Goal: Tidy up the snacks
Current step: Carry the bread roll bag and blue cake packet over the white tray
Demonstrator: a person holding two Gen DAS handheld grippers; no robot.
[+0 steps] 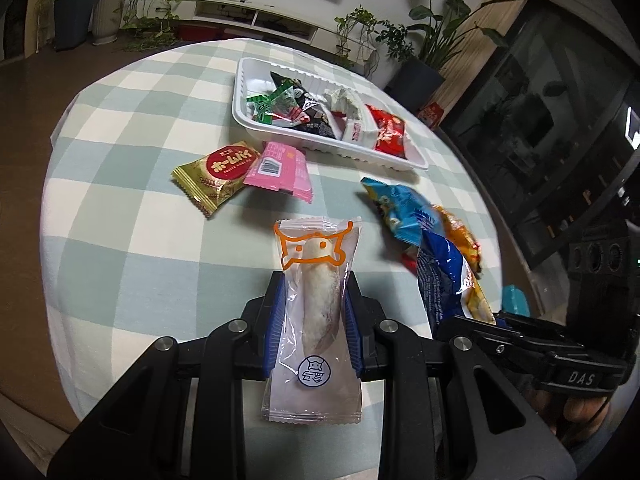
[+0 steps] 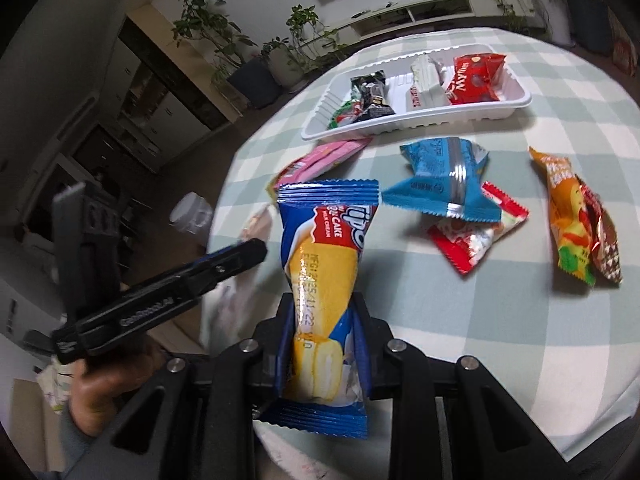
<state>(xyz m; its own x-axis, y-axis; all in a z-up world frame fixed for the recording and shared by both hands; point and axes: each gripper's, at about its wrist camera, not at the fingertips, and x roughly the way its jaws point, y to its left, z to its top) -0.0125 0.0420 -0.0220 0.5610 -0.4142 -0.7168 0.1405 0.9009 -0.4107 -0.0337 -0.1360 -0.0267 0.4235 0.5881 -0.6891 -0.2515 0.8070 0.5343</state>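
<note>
My left gripper (image 1: pixel 314 284) is shut on a clear packet with an orange cat drawing and a white roll inside (image 1: pixel 316 292), held above the checked tablecloth. My right gripper (image 2: pixel 322 300) is shut on a blue and yellow cake packet (image 2: pixel 324 264); that packet also shows at the right of the left wrist view (image 1: pixel 440 280). A white tray (image 1: pixel 400 160) at the far side holds several snacks; it also shows in the right wrist view (image 2: pixel 420 122). Loose on the cloth lie a gold and red packet (image 1: pixel 218 176), a pink packet (image 1: pixel 280 170) and a light blue packet (image 2: pixel 440 180).
A red and white packet (image 2: pixel 476 232) and an orange packet over a brown one (image 2: pixel 576 220) lie at the right. The round table's edge (image 1: pixel 52 216) curves close on the left. Potted plants (image 1: pixel 436 40) and a low white cabinet (image 1: pixel 256 12) stand behind the table.
</note>
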